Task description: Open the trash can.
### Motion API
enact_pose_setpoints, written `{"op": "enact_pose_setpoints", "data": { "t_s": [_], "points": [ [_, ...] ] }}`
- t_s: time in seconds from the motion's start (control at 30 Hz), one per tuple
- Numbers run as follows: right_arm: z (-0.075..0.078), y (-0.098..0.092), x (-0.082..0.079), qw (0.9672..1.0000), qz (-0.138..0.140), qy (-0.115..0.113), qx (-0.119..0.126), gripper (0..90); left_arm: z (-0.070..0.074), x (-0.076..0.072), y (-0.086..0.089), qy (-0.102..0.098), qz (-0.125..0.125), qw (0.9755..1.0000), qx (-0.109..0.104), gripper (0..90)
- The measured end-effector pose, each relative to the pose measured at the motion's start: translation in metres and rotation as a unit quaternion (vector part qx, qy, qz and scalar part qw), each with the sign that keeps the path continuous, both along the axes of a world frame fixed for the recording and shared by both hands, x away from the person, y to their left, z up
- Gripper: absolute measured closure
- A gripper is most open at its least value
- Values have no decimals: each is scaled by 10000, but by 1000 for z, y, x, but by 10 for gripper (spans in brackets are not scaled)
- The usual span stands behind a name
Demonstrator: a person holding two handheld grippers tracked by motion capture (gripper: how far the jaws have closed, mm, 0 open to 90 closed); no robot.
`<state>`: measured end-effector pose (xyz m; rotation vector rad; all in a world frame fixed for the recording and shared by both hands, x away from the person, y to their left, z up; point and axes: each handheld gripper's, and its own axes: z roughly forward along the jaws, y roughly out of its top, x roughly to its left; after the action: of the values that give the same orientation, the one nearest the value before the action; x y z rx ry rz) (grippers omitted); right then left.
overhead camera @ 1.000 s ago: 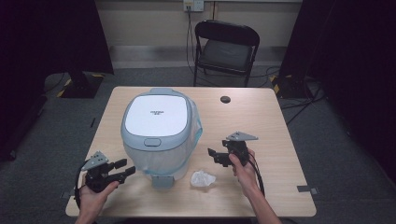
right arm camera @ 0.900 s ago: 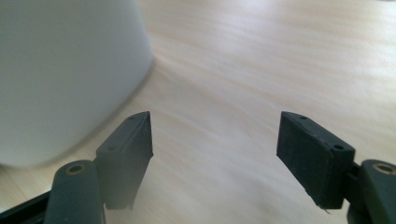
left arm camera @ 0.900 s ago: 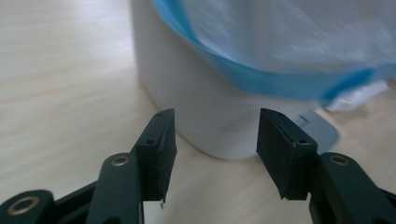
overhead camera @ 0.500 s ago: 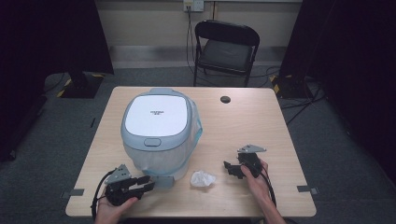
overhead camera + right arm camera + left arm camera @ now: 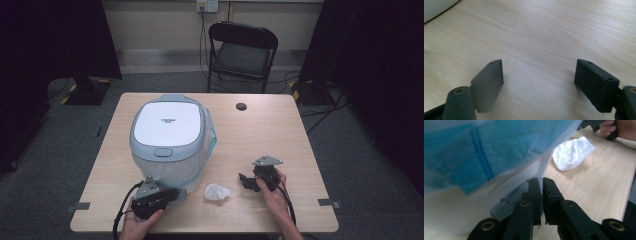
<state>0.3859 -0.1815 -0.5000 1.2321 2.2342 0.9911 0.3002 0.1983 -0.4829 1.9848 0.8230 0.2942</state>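
Observation:
A white and pale-blue rice cooker [image 5: 169, 137] stands with its lid down on the wooden table [image 5: 280, 135], and a blue cloth [image 5: 499, 150] hangs down its side. My left gripper [image 5: 176, 195] lies low at the cooker's front base. Its jaws have just been closing and now stand shut [image 5: 542, 181], nothing visible between them, their tips by a grey part [image 5: 505, 205] of the base. A crumpled white tissue [image 5: 216, 191] lies just right of it. My right gripper [image 5: 245, 181] sits right of the tissue; its jaws have just been opening and stand open [image 5: 539, 71] over bare wood.
A small black disc [image 5: 241, 106] lies near the table's far edge. A black folding chair [image 5: 242, 50] stands behind the table. The other hand and its gripper [image 5: 611, 128] appear at the top right of the left gripper view.
My left gripper slid right from the table's front left corner to the cooker's base, and its jaws closed. My right gripper sank toward the table and came nearer the front edge.

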Motion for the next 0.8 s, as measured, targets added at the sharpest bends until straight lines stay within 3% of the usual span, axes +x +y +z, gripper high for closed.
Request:
{"op": "enact_pose_setpoints", "data": {
  "t_s": [0.07, 0.27, 0.47, 0.8],
  "points": [
    [0, 0, 0, 10000, 1, -2, -2, 221, -1, 0, -2, -73, 92, 9999, 76, 877],
    [0, 0, 0, 10000, -2, 0, 1, 221, -2, 3, -1, -96, -79, 9998, 140, 900],
    [0, 0, 0, 10000, -8, -5, -2, 221, -5, 0, -4, -218, -68, 9994, 272, 900],
    [0, 0, 0, 10000, 31, -5, -11, 223, -12, 2, -7, -105, -70, 9991, 406, 900]
  ]
}}
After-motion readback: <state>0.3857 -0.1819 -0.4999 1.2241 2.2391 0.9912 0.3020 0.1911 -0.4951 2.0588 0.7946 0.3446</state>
